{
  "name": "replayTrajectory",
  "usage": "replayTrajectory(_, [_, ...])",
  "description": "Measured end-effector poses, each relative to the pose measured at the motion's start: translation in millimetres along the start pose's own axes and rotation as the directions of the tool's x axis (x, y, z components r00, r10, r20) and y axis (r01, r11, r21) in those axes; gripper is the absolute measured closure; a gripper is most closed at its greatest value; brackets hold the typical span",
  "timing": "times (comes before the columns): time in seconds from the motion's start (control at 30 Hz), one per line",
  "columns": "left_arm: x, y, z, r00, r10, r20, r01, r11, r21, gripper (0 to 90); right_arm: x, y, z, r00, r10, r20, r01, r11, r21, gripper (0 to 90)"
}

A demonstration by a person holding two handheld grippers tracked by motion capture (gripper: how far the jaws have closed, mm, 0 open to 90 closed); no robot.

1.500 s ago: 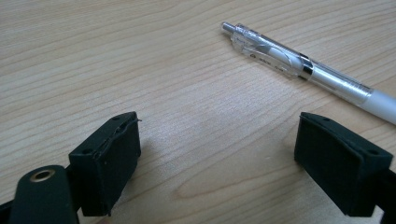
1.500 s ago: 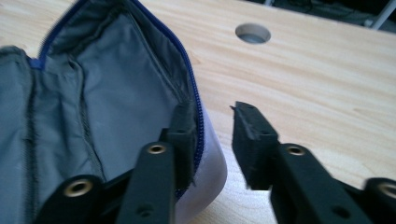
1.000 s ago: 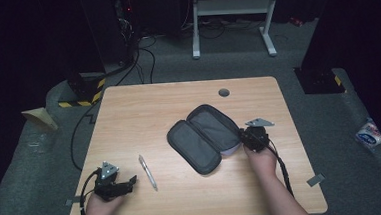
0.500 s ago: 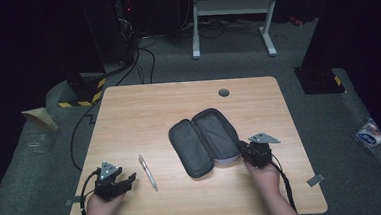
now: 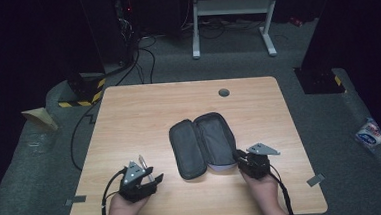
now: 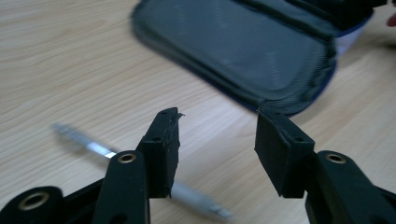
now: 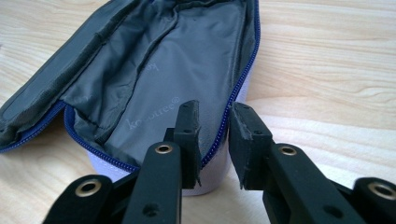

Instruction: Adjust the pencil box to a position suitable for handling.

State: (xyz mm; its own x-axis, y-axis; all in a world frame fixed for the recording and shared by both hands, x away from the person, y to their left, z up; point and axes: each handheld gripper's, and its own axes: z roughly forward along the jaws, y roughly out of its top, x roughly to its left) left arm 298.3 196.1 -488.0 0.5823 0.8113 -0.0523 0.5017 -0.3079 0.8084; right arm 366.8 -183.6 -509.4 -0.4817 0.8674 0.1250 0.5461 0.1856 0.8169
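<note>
An open dark pencil case (image 5: 203, 144) with a grey lining and blue zip lies in the middle of the wooden table (image 5: 143, 110). My right gripper (image 5: 238, 158) holds its near right corner. In the right gripper view the jaws (image 7: 215, 126) are shut on the case's zip rim (image 7: 154, 70), one jaw inside and one outside. My left gripper (image 5: 153, 180) sits at the near left, open, over a silver pen (image 5: 143, 163). In the left gripper view the pen (image 6: 93, 147) runs under the left jaw of the gripper (image 6: 217, 140), with the case's flap (image 6: 243, 46) ahead.
A round cable hole (image 5: 223, 92) sits near the table's far edge. Cables and a yellow-black striped block (image 5: 85, 94) lie on the floor at the far left. A white stand (image 5: 233, 14) is behind the table, and a packet (image 5: 369, 132) lies at the right.
My right gripper has drawn back toward the near edge, and the case has shifted and turned with it. My left gripper has moved right, over the pen.
</note>
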Motion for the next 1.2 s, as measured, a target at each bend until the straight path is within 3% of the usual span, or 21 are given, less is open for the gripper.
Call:
replayTrajectory(0.17, [-26.2, 4.0, 19.4, 0.9996, 0.005, 0.027, -0.006, 0.9997, 0.023, 45.5, 3.2, -3.9, -2.3, 0.9998, 0.004, -0.022, -0.004, 1.000, -0.006, 71.6])
replayTrajectory(0.27, [-40.1, 7.4, 30.6, 0.9987, 0.049, 0.018, -0.049, 0.9981, 0.037, 44.5, 5.0, -4.4, -2.2, 0.9994, 0.010, -0.035, -0.010, 1.000, -0.006, 71.0])
replayTrajectory(0.33, [-48.7, 10.4, 36.9, 0.9983, 0.054, 0.022, -0.054, 0.9979, 0.036, 43.4, 5.7, -4.5, -1.4, 0.9992, 0.007, -0.041, -0.007, 1.000, -0.008, 70.9])
replayTrajectory(0.47, [-66.3, 19.7, 52.6, 0.9938, 0.111, 0.002, -0.111, 0.9932, 0.036, 43.7, 8.5, -4.6, 0.6, 0.9985, 0.019, -0.050, -0.019, 1.000, -0.006, 70.4])
replayTrajectory(0.57, [-71.6, 23.2, 65.9, 0.9910, 0.131, -0.030, -0.129, 0.9901, 0.056, 44.3, 9.5, -4.7, 1.5, 0.9981, 0.021, -0.057, -0.021, 1.000, 0.000, 70.0])
replayTrajectory(0.73, [-73.4, 25.3, 74.6, 0.9847, 0.149, -0.091, -0.142, 0.9870, 0.074, 46.8, 11.2, -5.1, 1.6, 0.9976, 0.018, -0.067, -0.018, 1.000, 0.002, 70.0])
replayTrajectory(0.87, [-65.1, 26.4, 77.9, 0.9808, 0.145, -0.130, -0.135, 0.9872, 0.086, 48.1, 17.7, -5.6, 1.8, 0.9966, 0.020, -0.080, -0.019, 1.000, 0.010, 69.6])
replayTrajectory(1.2, [-38.0, 26.6, 78.1, 0.9856, 0.064, -0.157, -0.054, 0.9964, 0.066, 51.3, 39.2, -5.6, 11.4, 0.9920, 0.014, -0.125, -0.011, 1.000, 0.022, 67.6])
